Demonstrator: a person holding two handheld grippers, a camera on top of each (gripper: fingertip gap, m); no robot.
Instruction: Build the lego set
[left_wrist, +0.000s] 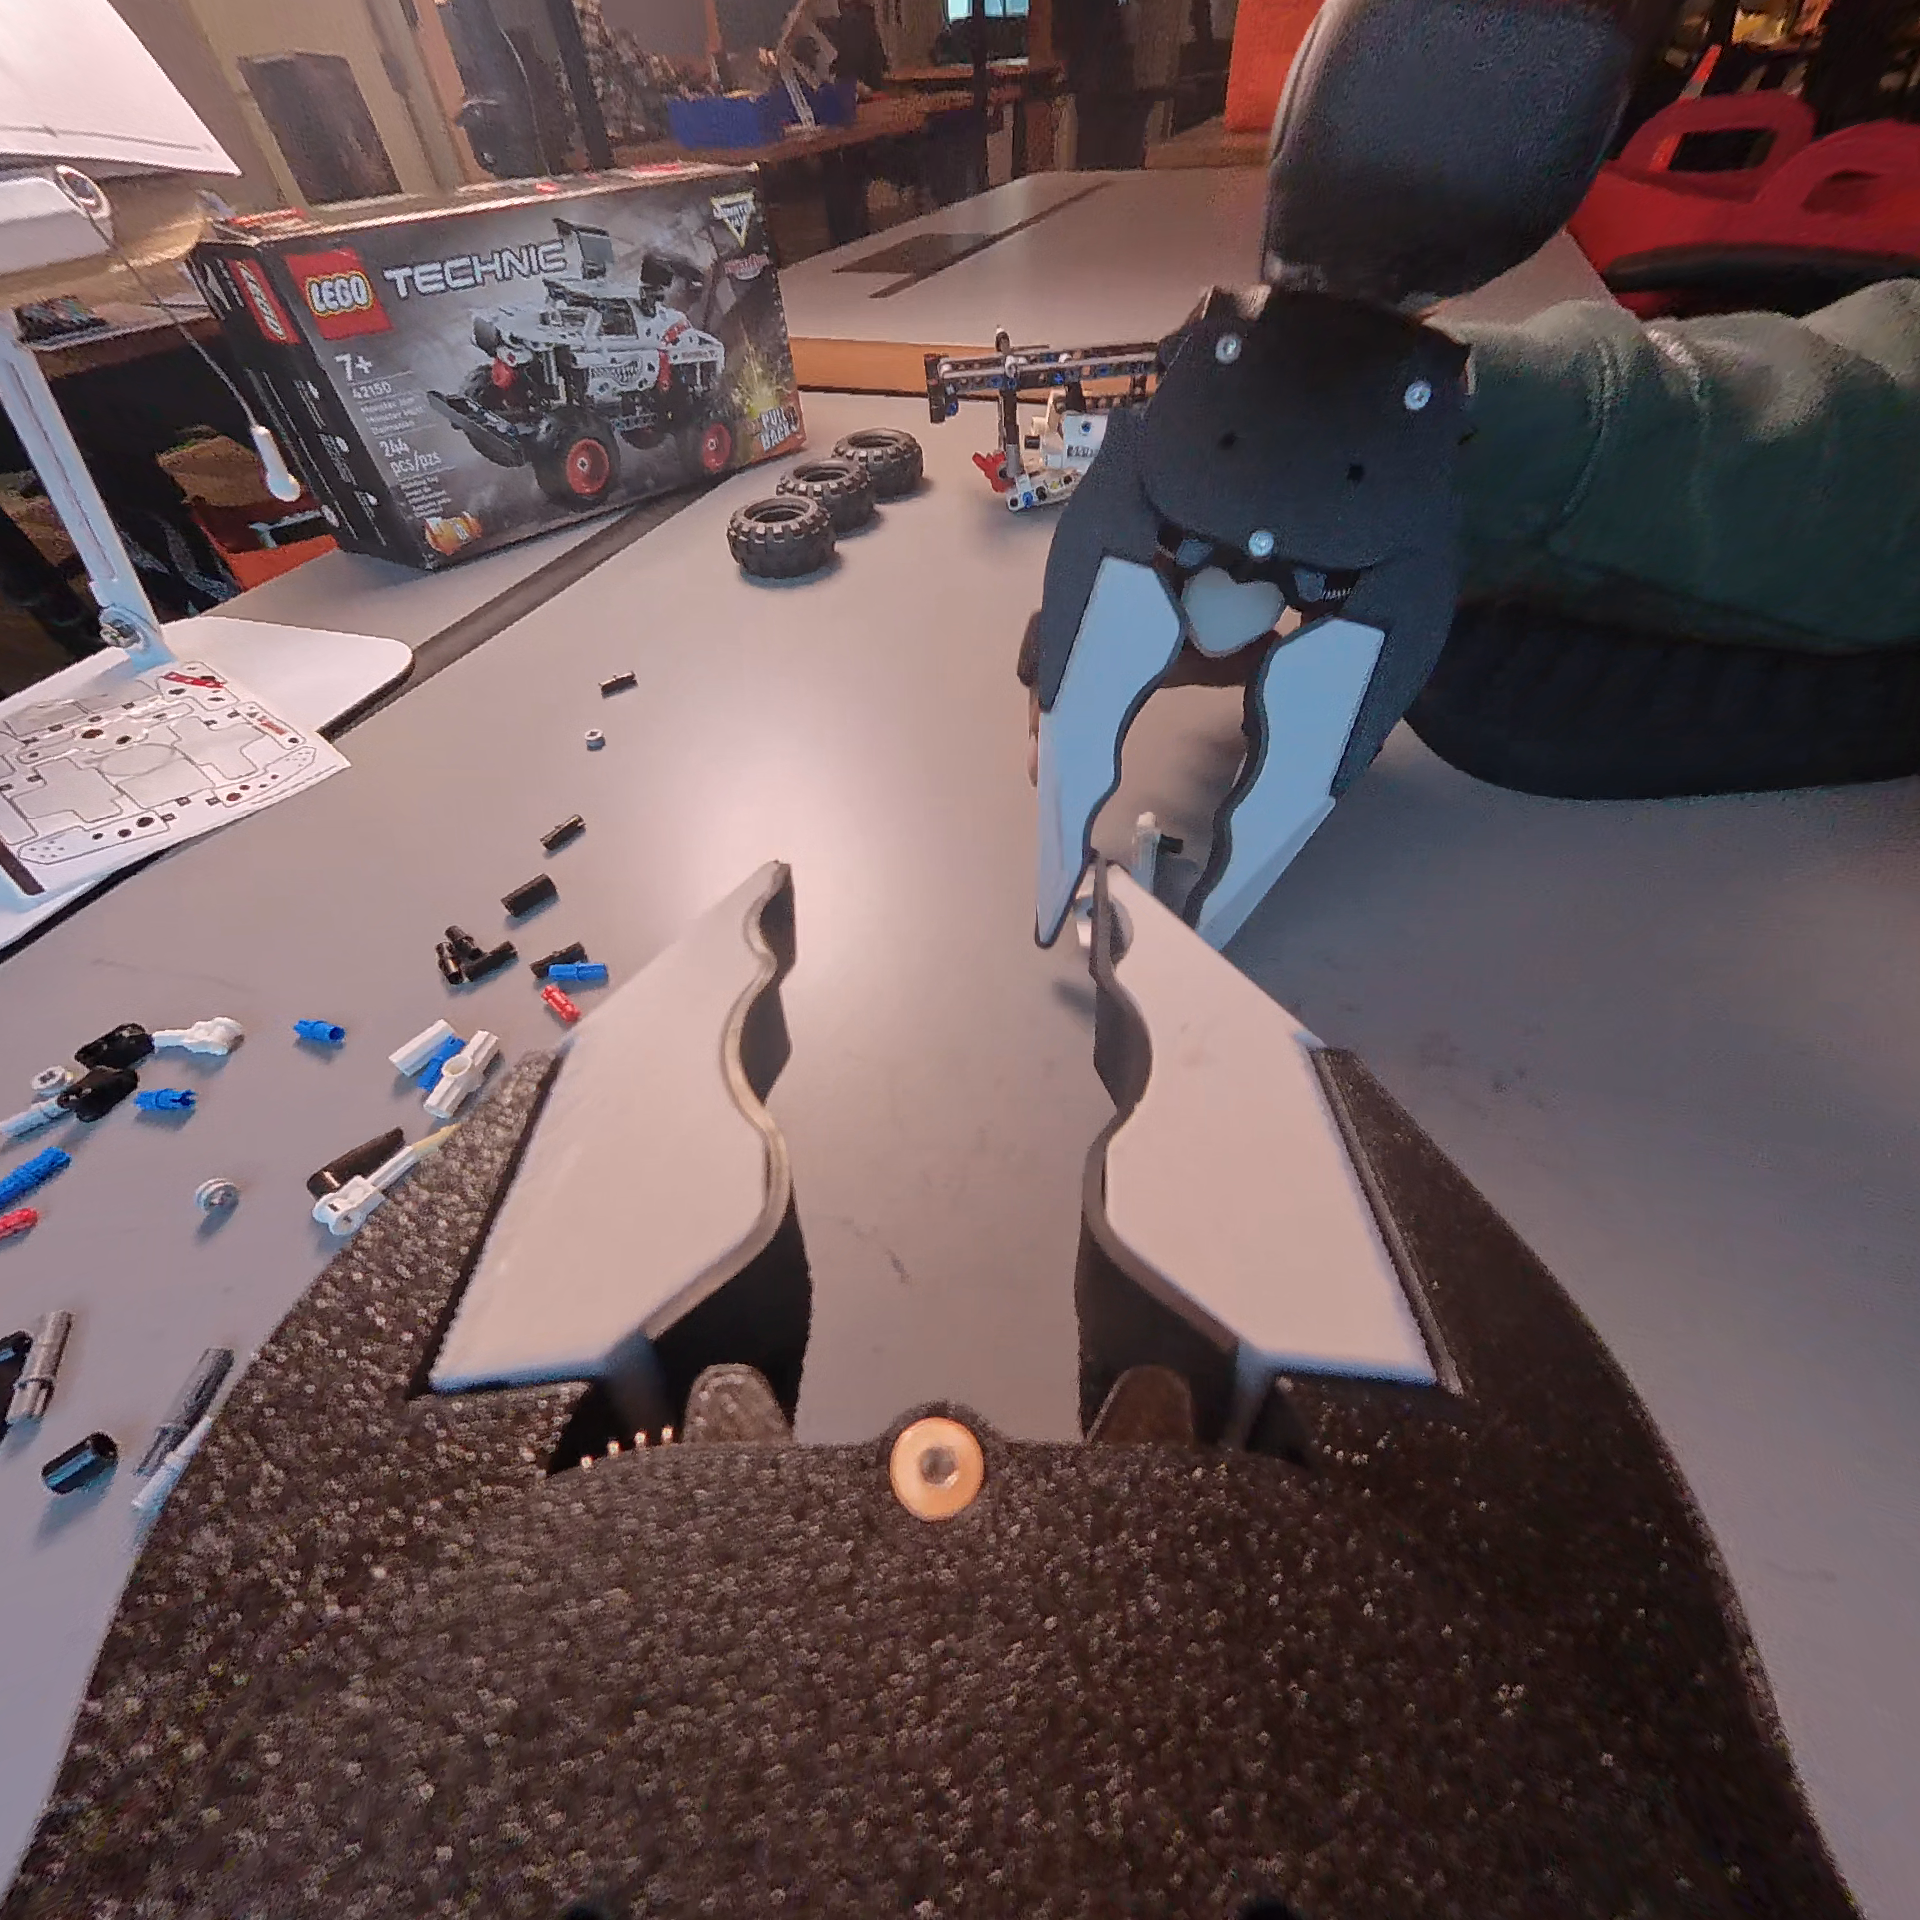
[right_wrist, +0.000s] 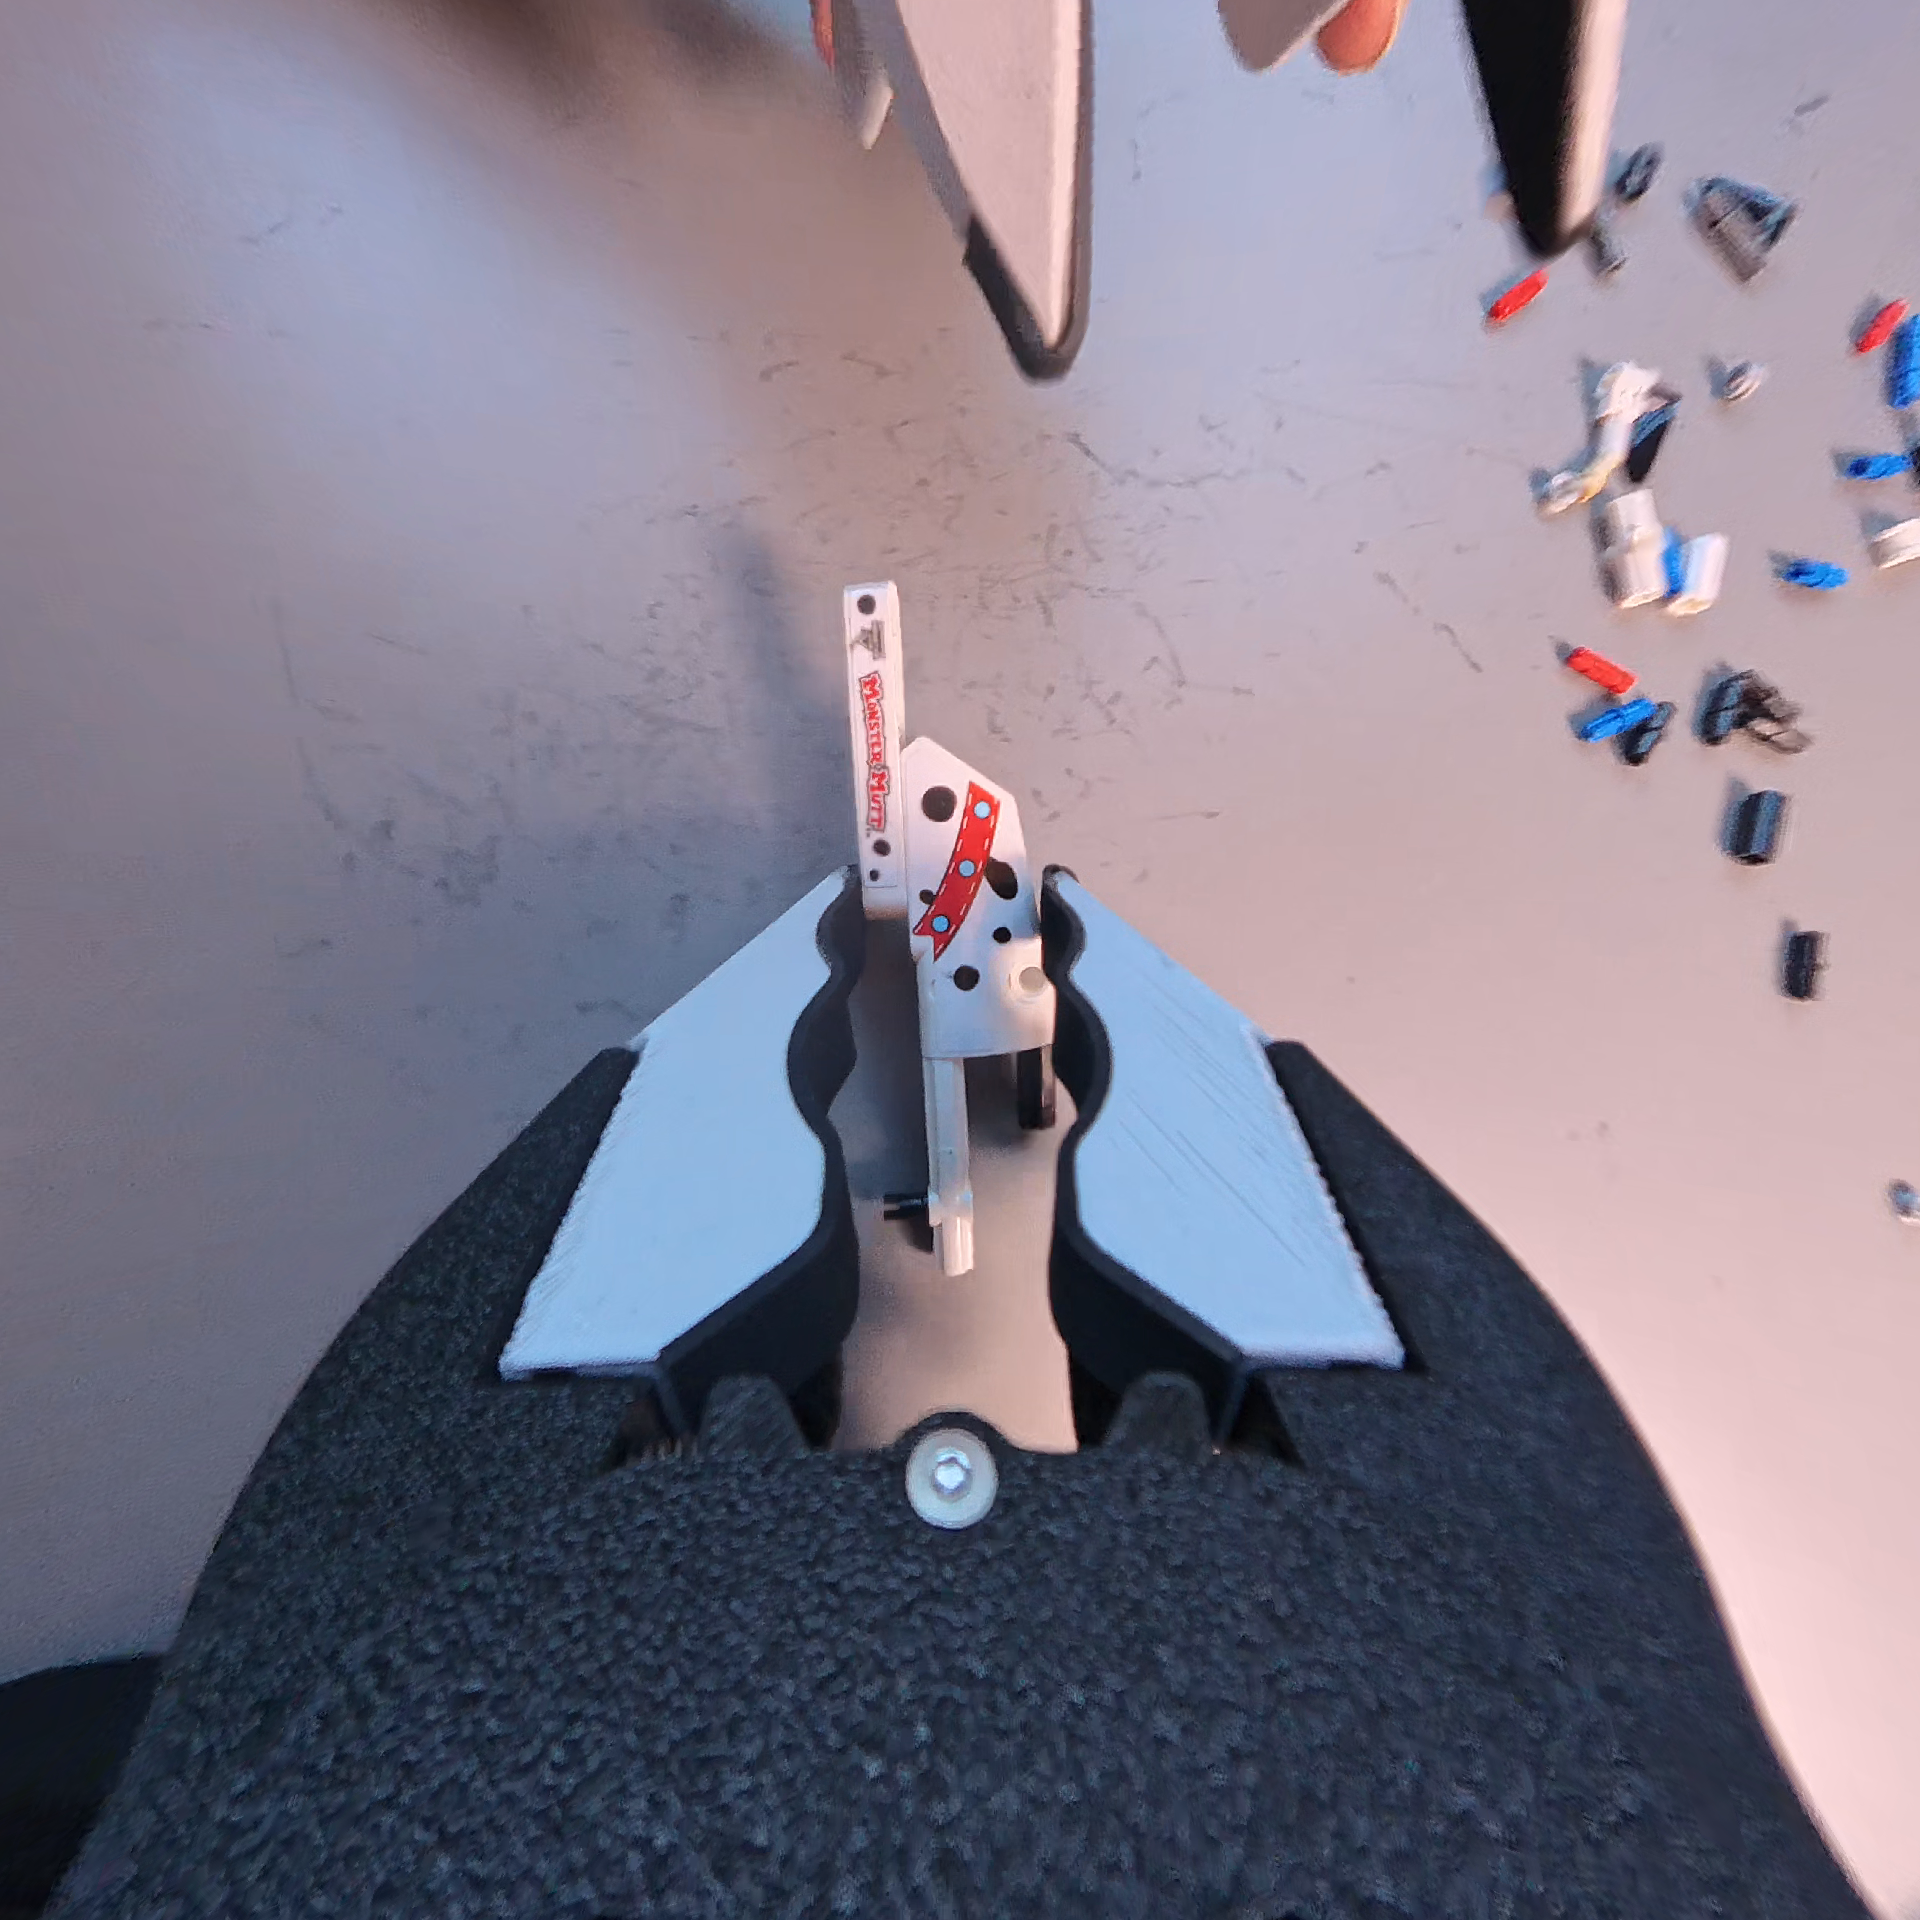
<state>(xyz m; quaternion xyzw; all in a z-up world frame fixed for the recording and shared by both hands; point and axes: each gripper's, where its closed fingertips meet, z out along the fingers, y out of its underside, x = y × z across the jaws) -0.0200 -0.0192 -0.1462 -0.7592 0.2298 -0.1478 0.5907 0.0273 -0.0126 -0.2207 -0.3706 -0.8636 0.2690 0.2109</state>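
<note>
Lego panel assembly (right_wrist: 961, 914), white with a red band and black spots, sits between your right gripper's (right_wrist: 951, 883) fingertips; the right finger touches its edge, the left barely meets the thin white strip beside it. Whether it is truly clamped, I cannot tell. Your left gripper (left_wrist: 940, 883) stands wide apart, holding nothing, over the grey table (left_wrist: 1558, 1091). Only the left wrist view shows the set's box (left_wrist: 499, 364), three black tyres (left_wrist: 826, 499), the sticker sheet (left_wrist: 135, 779) and a partly built frame (left_wrist: 1039, 416). Both views show loose pins (right_wrist: 1704, 582).
</note>
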